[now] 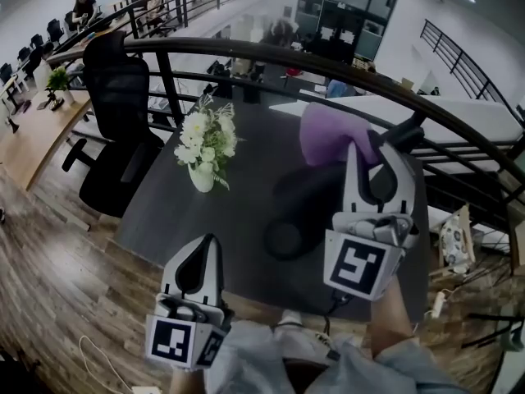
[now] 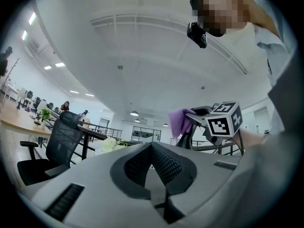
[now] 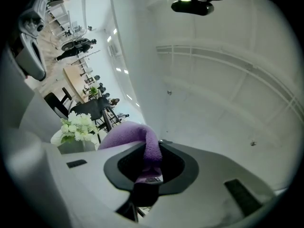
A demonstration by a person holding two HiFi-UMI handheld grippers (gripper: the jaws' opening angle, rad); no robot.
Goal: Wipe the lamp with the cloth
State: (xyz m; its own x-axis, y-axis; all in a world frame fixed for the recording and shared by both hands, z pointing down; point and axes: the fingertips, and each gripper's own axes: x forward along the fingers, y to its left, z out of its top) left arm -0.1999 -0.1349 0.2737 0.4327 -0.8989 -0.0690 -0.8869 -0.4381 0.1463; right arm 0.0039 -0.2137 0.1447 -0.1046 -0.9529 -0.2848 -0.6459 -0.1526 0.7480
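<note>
Now right gripper [image 1: 373, 150] raised over dark table [image 1: 164, 212], jaws clamped on purple cloth [image 1: 328, 134]. Fold pinched between pads, rest bunching out past jaw tips. Black lamp [image 1: 285, 240] on table: round base near front edge, between both grippers, stem slanting up toward cloth. Contact between cloth and lamp top unclear. Left gripper [image 1: 199, 253] low at near left, jaws pressed together, nothing between. Vase of white flowers [image 1: 203, 150] left of lamp, apart from it. Black office chair [image 1: 119, 113] beside table's left edge.
</note>
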